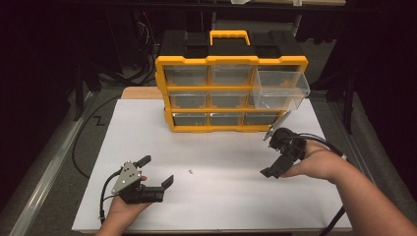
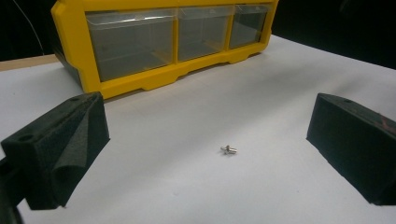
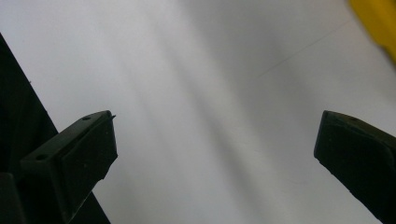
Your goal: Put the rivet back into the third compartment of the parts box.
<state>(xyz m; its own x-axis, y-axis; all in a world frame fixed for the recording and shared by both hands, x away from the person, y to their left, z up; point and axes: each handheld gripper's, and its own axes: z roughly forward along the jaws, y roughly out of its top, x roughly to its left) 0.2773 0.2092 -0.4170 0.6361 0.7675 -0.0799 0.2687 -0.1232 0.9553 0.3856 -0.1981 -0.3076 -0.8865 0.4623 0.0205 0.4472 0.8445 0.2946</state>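
Both grippers stand spread with nothing between their jaws: the left gripper (image 1: 158, 172) rests low near the front edge of the white table (image 1: 206, 206), aimed toward the middle, and the right gripper (image 1: 273, 153) hangs tilted down over the table's right side, just in front of the yellow drawer cabinet (image 1: 231, 61). That cabinet has 9 clear drawers; the top right drawer (image 1: 280, 88) is pulled out and looks empty. 1 small screw (image 2: 229, 150) lies on bare table between the 2 hands, straight ahead of the left gripper and between the lines of its jaws. To pick it up cleanly, I would slide the left gripper forward and low, centre the screw, then close slowly so it does not skid away.
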